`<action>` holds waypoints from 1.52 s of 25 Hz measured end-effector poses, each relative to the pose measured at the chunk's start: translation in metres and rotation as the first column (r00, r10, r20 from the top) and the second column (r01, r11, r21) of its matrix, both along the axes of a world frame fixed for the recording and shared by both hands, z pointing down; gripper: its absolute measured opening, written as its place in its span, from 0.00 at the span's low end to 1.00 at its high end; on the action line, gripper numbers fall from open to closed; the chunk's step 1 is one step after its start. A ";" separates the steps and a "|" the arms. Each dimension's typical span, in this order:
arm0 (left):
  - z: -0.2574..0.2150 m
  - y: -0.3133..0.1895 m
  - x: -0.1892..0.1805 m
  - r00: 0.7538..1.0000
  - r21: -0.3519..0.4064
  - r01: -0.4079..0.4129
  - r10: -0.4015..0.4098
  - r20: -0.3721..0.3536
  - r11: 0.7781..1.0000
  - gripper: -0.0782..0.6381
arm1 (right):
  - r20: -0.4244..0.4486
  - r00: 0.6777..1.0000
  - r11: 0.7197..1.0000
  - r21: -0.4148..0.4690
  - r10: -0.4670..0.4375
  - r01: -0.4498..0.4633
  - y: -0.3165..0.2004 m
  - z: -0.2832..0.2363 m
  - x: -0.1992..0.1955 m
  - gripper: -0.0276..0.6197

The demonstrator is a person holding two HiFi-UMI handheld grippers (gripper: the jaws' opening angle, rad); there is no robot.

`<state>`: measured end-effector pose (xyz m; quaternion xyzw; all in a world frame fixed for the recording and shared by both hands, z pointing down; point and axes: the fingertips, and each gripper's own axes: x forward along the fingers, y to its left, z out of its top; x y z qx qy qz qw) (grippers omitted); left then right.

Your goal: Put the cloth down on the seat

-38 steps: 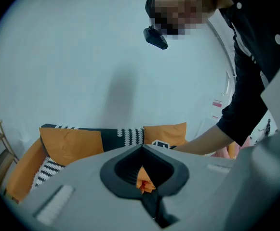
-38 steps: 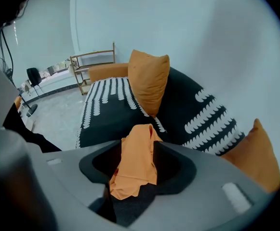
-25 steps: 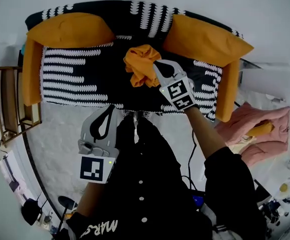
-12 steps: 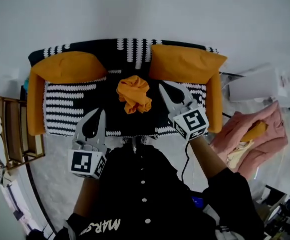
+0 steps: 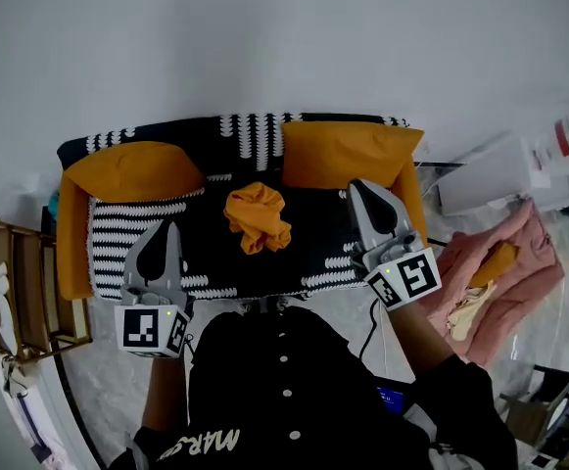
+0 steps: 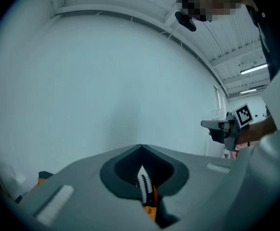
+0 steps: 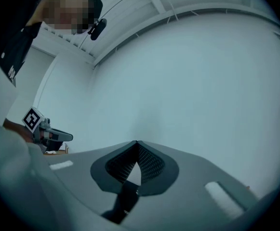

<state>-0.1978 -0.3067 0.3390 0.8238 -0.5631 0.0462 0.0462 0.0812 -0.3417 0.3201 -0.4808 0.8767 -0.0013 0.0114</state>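
Head view: the orange cloth (image 5: 257, 216) lies crumpled in a heap on the seat (image 5: 137, 238) of a black-and-white patterned sofa (image 5: 250, 130), near the centre of the frame and toward the backrest. It sits between the left-hand cushion (image 5: 132, 169) and the right-hand cushion (image 5: 348, 155), both orange, and touches neither gripper. The left gripper (image 5: 166, 225) is at lower left, over the front edge of the seat and well apart from the cloth. The right gripper (image 5: 355, 186) is right of centre, in front of the right-hand cushion and near the cloth but clear of it. Left gripper view: the jaws are closed tip to tip with nothing clamped; a sliver of the sofa pattern and some orange show through the gap behind the tips. Right gripper view: the jaws are likewise pressed together and empty. Both gripper views face a plain white wall (image 6: 106, 81), and each shows the other gripper at its frame edge. The person's black buttoned garment (image 5: 284, 390) fills the lower centre of the head view. A pile of pink fabric (image 5: 519, 262) lies at the right edge, and a wooden rack (image 5: 20, 282) stands at the left edge.
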 end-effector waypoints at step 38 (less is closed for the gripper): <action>-0.020 0.000 0.002 0.998 0.104 0.020 -0.026 0.057 0.994 0.11 | 0.014 0.996 0.995 0.062 0.083 -0.084 0.003 -0.012 0.037 0.08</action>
